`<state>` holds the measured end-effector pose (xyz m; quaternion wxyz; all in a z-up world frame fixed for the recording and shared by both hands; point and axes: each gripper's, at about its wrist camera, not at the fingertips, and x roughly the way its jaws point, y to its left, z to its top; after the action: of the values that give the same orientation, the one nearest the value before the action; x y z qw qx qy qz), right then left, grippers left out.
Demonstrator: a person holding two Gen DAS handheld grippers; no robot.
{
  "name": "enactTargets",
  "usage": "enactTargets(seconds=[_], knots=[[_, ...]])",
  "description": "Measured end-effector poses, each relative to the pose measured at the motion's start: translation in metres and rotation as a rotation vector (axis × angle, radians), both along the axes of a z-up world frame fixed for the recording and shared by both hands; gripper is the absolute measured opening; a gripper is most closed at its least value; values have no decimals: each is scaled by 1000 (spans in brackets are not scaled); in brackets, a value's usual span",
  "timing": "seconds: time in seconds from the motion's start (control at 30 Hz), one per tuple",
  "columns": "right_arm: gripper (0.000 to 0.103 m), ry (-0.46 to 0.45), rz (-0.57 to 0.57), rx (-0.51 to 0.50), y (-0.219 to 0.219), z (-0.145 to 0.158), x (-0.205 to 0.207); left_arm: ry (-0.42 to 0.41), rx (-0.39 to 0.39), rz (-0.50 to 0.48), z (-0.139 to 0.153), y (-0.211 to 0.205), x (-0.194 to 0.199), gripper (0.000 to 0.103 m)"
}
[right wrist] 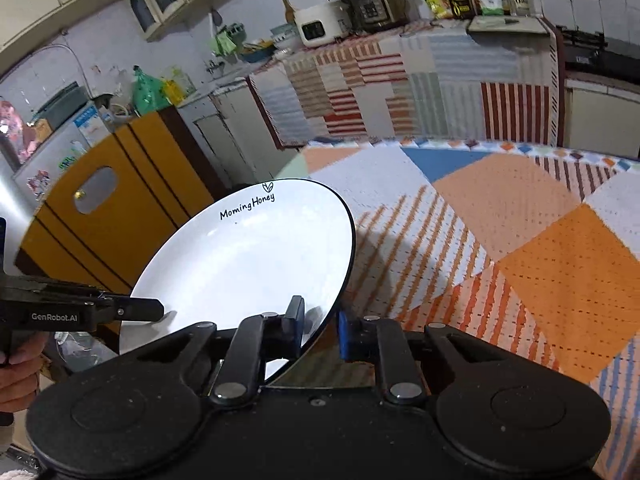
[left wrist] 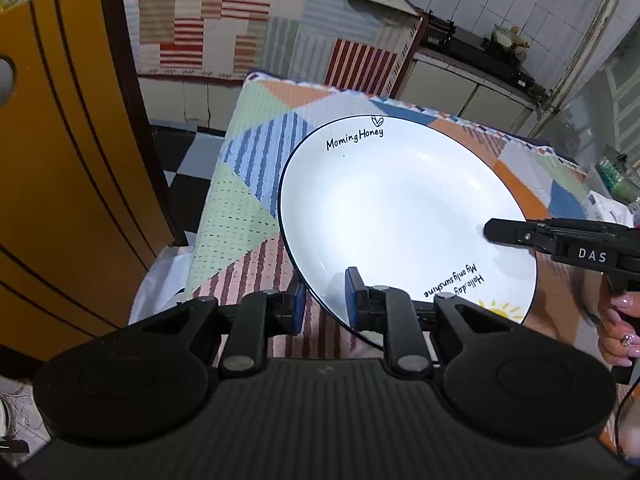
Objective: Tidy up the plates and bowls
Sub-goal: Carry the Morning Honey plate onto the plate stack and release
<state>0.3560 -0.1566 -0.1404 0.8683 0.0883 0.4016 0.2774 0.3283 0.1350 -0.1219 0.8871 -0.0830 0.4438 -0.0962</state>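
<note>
A white plate with a dark rim and "Morning Honey" lettering is held tilted above the patchwork table. My left gripper is shut on its near rim, one blue pad on each face. The right gripper reaches in from the right and grips the plate's right rim. In the right wrist view the same plate sits between my right gripper's pads, and the left gripper holds its left edge. No bowls show.
The patchwork-cloth table lies below, seen also in the right wrist view. A yellow cabinet stands at the left. A cloth-covered counter with appliances and bottles runs along the back. A hand holds the right gripper.
</note>
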Motion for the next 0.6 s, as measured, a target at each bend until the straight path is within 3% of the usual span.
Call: enactTargets(seconds=[0.33, 0.6], knots=[[21, -6, 37, 15, -5, 28, -55, 24, 26, -28, 34, -6, -63, 18], [21, 2, 40, 35, -12, 29, -99, 112, 0, -24, 30, -10, -102, 20]])
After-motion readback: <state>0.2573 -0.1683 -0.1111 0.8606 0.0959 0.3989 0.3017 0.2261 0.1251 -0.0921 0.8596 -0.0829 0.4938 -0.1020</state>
